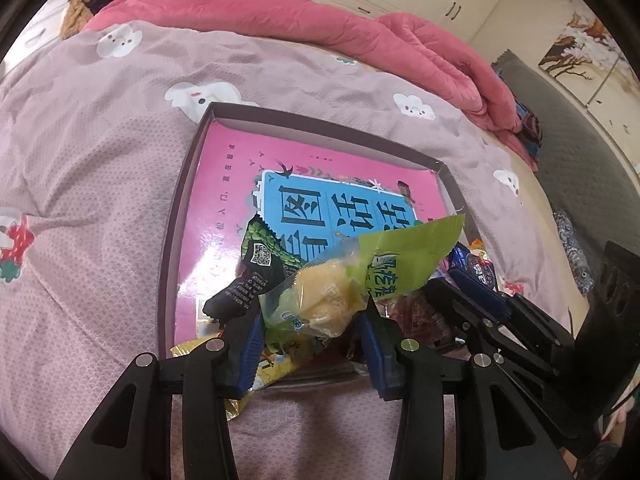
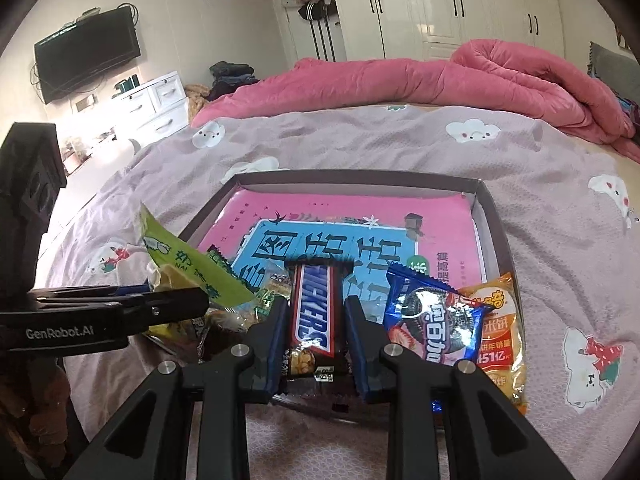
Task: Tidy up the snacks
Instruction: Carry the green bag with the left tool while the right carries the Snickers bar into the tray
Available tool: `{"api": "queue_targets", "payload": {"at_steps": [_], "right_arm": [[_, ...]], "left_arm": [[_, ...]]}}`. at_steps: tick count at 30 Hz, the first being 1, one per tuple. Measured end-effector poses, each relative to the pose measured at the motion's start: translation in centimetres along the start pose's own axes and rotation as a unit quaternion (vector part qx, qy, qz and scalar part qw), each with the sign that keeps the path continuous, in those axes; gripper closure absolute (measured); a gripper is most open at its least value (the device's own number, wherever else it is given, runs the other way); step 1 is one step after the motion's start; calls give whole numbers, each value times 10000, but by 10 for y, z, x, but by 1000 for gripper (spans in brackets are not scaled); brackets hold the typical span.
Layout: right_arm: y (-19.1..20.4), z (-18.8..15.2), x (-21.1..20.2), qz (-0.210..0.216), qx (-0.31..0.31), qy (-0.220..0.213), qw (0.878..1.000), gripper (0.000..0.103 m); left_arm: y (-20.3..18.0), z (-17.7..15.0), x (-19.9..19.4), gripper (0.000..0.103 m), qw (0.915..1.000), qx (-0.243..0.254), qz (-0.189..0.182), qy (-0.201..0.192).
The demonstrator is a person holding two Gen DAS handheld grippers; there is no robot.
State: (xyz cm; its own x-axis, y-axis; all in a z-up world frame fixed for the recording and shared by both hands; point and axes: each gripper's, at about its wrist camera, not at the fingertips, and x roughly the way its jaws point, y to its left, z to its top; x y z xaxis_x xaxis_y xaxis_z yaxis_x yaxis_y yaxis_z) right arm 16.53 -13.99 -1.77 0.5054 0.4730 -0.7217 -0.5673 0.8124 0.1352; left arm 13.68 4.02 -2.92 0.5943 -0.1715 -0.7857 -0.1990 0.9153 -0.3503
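The right gripper (image 2: 316, 320) is seen clamped on a Snickers bar (image 2: 313, 312), which is held lengthwise between the blue pads above the near edge of a shallow box (image 2: 490, 216). The left gripper (image 1: 312, 320) is seen around a green-and-clear snack packet (image 1: 332, 288); the packet lies between the pads, but whether it is firmly pinched or being let go cannot be told, since the jaws stand partly apart.

Outward from the right gripper, a blue cookie packet (image 2: 434, 320) is found at about three o'clock, and an orange rice-cracker packet (image 2: 500, 328) just beyond it, both against the box's right wall. From the left gripper, a dark packet with a QR code (image 1: 252, 276) is seen at about ten o'clock, and a yellow packet (image 1: 240, 360) at about seven o'clock, draped over the near rim.

The task is judged to be partway done: several snacks are gathered at the near end of the box, two are not yet set down, and the far half, where a pink printed sheet (image 2: 352, 208) lies, holds nothing.

The heap beneath the grippers is largely hidden, so its count and order cannot be made out. The near rim is covered by the fingers.
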Motion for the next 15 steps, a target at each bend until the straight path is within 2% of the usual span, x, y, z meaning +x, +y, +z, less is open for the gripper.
{"api": "queue_targets", "payload": {"at_steps": [15], "right_arm": [[0,-1,-21,-72,11,-275,9996,71]], "left_arm": [[-4,-2,-16,42,9997,107,157,-133]]}}
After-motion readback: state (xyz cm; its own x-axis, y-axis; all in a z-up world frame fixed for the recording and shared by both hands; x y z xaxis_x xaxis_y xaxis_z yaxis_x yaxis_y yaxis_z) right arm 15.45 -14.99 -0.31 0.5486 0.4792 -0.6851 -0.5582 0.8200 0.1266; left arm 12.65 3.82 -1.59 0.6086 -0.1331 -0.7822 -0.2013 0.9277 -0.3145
